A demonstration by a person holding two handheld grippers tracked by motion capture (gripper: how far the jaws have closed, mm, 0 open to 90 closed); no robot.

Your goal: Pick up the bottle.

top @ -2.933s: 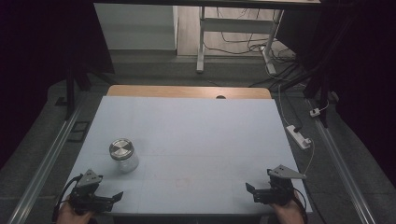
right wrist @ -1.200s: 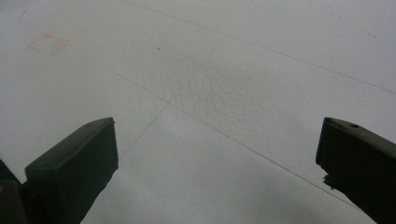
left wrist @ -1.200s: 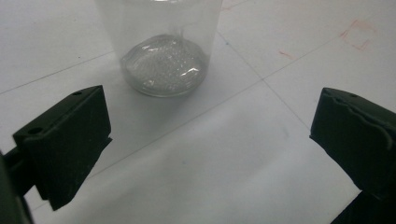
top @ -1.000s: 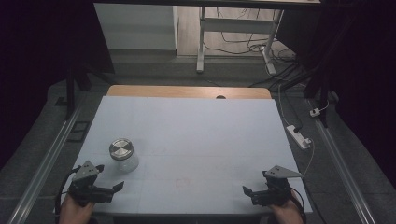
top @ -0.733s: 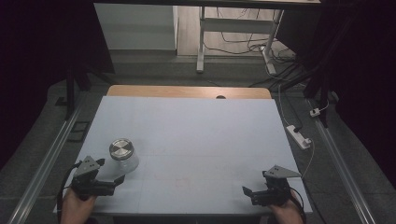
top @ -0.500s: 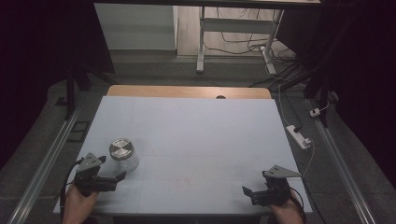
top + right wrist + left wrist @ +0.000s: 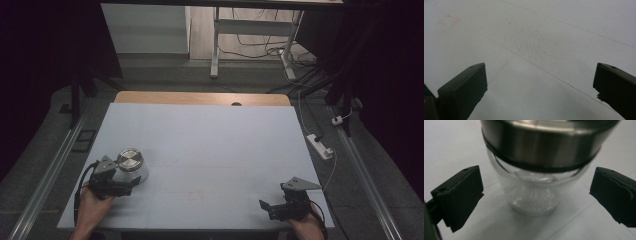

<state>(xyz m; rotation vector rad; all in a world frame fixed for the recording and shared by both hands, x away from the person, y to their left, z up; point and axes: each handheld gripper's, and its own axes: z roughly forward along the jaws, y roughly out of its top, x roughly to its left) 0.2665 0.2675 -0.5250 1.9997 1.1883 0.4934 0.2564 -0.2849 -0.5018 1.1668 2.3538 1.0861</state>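
A clear glass jar [image 7: 133,167] with a brushed metal lid [image 7: 129,159] stands upright on the white table [image 7: 210,150] at the front left. My left gripper [image 7: 131,184] is open right against the jar's near side. In the left gripper view the jar [image 7: 534,195] stands between the two spread jaws, which do not touch it; the lid [image 7: 541,142] spans the top of that view. My right gripper [image 7: 265,206] rests open near the front right edge, with bare table [image 7: 529,50] between its jaws.
A white power strip [image 7: 320,146] with a cable lies off the table's right edge. A wooden strip [image 7: 200,98] runs along the far edge, with a desk frame and cables on the floor behind. Metal rails flank both sides.
My left gripper has moved forward and to the right from the front edge up to the jar, its jaws now on either side of it. The right gripper has barely shifted.
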